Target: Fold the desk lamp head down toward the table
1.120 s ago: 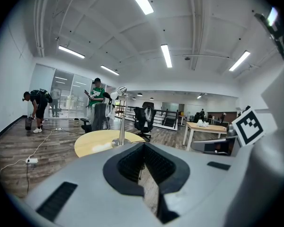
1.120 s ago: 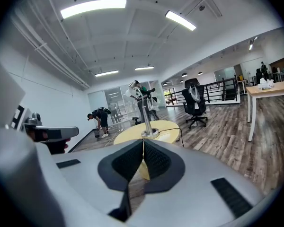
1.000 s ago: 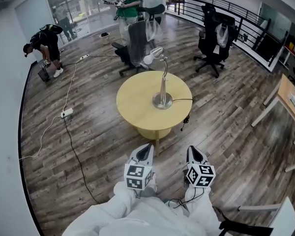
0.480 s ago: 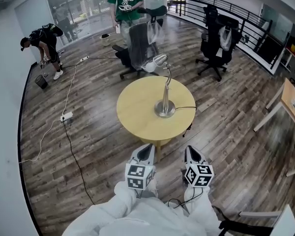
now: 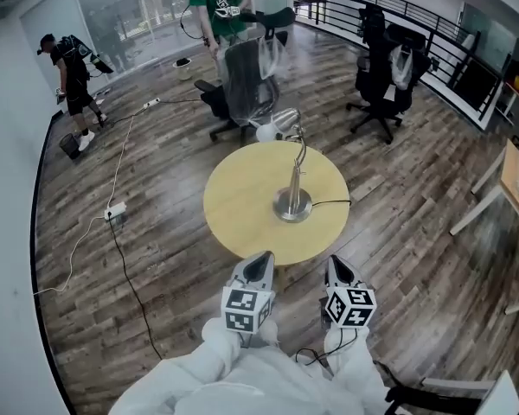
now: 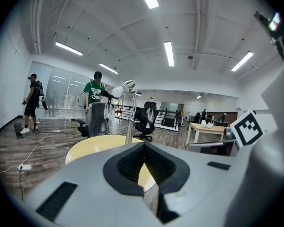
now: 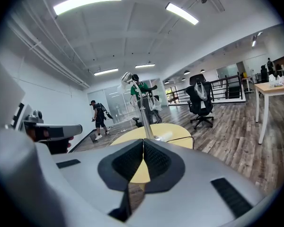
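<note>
A silver desk lamp stands upright on a round yellow table, its base right of the table's middle. Its white head sits high at the far side and points left. A black cord runs off the table's right edge. The lamp also shows in the left gripper view, and the lamp in the right gripper view. My left gripper and right gripper are both shut and empty, side by side at the table's near edge, short of the lamp.
A grey office chair stands just behind the table and a black one at the back right. A person in green stands beyond the grey chair, another person far left. A cable and power strip lie on the wood floor at left.
The table and lamp have come nearer in the head view as I moved forward with both grippers. The person at far left has straightened up and stepped away.
</note>
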{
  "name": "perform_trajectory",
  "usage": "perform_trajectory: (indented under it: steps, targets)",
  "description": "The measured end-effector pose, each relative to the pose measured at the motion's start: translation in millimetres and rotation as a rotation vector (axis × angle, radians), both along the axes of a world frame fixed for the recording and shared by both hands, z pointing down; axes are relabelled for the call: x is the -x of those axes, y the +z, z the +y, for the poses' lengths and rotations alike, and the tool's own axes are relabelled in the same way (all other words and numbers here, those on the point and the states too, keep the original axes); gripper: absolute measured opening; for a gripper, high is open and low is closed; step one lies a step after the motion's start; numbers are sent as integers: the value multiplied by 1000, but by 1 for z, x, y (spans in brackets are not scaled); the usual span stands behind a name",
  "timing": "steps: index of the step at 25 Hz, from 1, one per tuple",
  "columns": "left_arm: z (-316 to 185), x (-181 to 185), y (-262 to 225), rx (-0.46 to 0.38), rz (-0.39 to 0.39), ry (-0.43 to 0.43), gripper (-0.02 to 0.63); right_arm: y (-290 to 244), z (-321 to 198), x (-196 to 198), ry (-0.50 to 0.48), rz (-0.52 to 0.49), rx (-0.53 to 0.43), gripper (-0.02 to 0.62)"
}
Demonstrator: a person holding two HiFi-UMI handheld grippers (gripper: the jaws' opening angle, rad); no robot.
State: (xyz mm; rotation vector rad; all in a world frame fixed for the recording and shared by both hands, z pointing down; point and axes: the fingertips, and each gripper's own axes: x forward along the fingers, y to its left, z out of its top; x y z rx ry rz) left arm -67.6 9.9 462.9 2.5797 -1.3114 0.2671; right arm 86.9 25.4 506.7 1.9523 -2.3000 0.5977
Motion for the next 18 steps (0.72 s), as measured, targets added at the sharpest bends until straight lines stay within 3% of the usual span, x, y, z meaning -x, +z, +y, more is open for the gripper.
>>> perform_trajectory:
  steps: [10,18]
  targets:
    - [-81,-1,-3,0,-1,31,2,-2,-82,4,5,2,0,12]
    - [-120,-12,8,23,4,62,2,15,-113,4,11,12,43,14]
